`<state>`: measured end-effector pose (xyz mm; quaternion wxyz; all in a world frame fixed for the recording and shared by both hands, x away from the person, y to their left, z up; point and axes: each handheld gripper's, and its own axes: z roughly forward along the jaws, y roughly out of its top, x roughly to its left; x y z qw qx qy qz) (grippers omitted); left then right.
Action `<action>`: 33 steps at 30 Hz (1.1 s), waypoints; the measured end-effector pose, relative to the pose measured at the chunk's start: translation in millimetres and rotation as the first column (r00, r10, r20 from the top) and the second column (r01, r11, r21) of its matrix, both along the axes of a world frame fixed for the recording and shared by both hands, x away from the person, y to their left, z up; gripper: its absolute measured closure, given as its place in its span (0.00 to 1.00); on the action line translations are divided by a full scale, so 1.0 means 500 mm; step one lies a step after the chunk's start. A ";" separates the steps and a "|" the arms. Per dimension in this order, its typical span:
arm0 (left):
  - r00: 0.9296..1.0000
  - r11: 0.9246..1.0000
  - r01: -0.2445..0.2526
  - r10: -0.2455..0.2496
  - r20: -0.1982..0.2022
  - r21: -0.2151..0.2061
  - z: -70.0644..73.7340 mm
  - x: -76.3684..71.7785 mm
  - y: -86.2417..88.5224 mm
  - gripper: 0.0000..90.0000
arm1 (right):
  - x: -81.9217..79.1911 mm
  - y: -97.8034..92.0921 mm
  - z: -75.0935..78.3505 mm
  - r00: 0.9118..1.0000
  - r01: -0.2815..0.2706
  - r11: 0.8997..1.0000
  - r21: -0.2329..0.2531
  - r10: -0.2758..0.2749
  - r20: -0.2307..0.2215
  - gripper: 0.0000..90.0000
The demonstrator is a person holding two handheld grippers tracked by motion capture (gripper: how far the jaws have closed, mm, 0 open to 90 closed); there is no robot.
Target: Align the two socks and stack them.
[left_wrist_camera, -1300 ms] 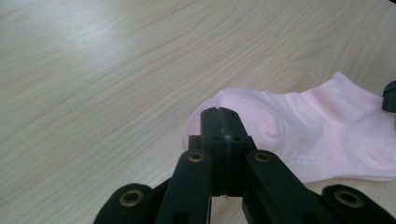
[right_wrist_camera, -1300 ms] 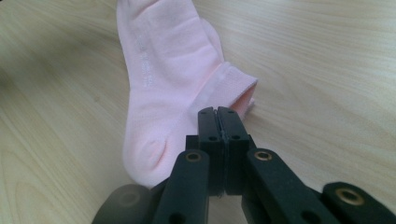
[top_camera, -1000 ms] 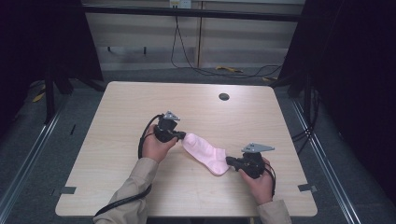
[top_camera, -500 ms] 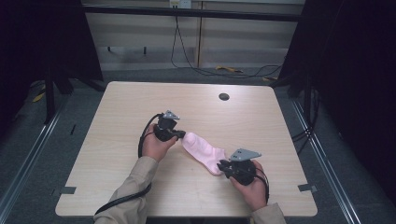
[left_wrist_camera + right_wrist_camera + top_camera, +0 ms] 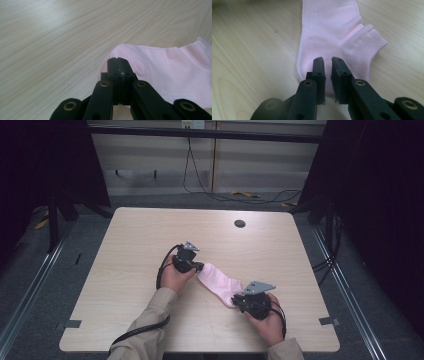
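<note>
Pink and flat, a sock (image 5: 220, 284) lies on the wooden table (image 5: 125, 250), toward the person's edge and about midway across, running slantwise from upper left to lower right. It serves as my landmark.

At the sock's left end sits the left gripper (image 5: 200, 267), held by the left hand (image 5: 172, 277), with a black cable looping off behind it. In the left gripper view its jaws are pressed tight together, and the sock's (image 5: 172, 72) rounded toe end lies right at and under their tips; a fold of cloth seems pinched there, so I take it as clenched on the sock. Small pale lettering shows on the fabric.

At the sock's right end, by the heel and ribbed cuff, the right gripper (image 5: 240, 300) rests in the right hand (image 5: 267, 322), a grey plate on top. In the right gripper view its jaws stand a narrow gap apart, over the sock's (image 5: 329, 37) heel edge, gripping nothing.

Well beyond the sock, a small dark hole (image 5: 239, 223) marks the far side.
</note>
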<state>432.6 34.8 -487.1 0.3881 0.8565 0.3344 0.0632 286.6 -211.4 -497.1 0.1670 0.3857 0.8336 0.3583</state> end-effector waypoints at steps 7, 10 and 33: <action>1.000 1.000 -0.005 0.004 0.014 0.025 -0.026 -0.001 -0.012 0.87 | -0.001 -0.002 -0.002 1.000 -0.003 1.000 0.007 0.003 0.008 0.90; 0.999 0.999 -0.023 0.021 0.034 0.049 -0.026 -0.001 -0.012 0.78 | -0.001 -0.002 -0.002 1.000 -0.007 1.000 0.007 0.007 0.011 0.90; 0.997 0.994 -0.075 0.074 0.010 0.075 -0.008 -0.112 0.078 0.95 | -0.006 -0.018 0.002 0.999 -0.031 0.999 -0.024 0.031 0.015 0.88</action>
